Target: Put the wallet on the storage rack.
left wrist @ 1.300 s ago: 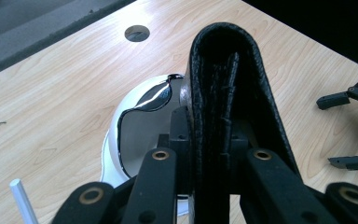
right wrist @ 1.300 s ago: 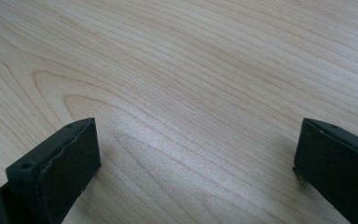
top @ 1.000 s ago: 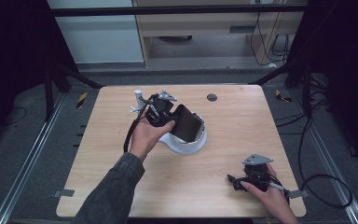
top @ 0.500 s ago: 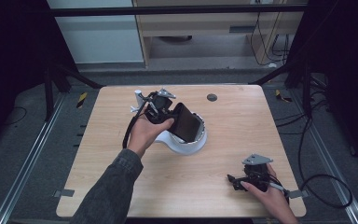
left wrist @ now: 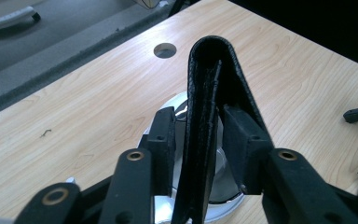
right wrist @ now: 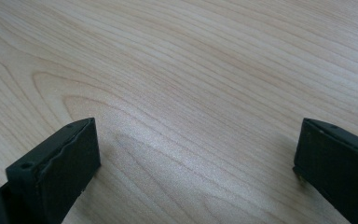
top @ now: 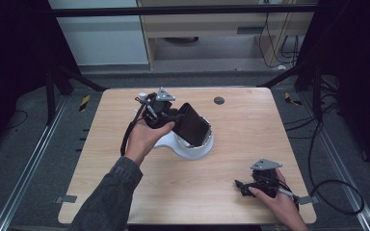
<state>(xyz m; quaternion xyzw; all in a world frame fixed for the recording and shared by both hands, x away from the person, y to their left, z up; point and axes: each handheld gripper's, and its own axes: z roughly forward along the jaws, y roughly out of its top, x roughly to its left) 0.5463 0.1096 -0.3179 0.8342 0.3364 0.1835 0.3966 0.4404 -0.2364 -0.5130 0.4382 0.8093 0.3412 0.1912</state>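
In the high view, the left hand (top: 144, 137) is holding the left gripper (top: 176, 115) over the middle of the wooden table (top: 125, 187). A black leather wallet (top: 192, 125) is standing on edge between its jaws, tilted, with its lower end sitting in a white round dish (top: 200, 148) with a shiny metal inside. The dish is resting on the table just right of the hand, and a grey three-cornered plate is riding on top of the gripper. A dark round hole (top: 218, 100) is lying in the tabletop well beyond the dish. Near the front right corner, the right hand (top: 282, 202) is holding the right gripper (top: 238, 185) low against the table, well apart from the wallet and dish.

In the left gripper view, the folded wallet (left wrist: 209, 107) is rising upright between the two black jaws, its fold at the top. The jaws have just been opening: the left pad (left wrist: 164, 140) is standing clear of the leather with a gap showing, while the right pad (left wrist: 242, 149) is sitting close against the wallet's spread side. The dish (left wrist: 223, 184) is showing behind and under the wallet, and the hole (left wrist: 164, 50) farther off.

In the right gripper view, the right gripper (right wrist: 196, 154) is spreading its jaws wide apart, with bare wood grain of the table (right wrist: 191, 70) between them and nothing gripped.
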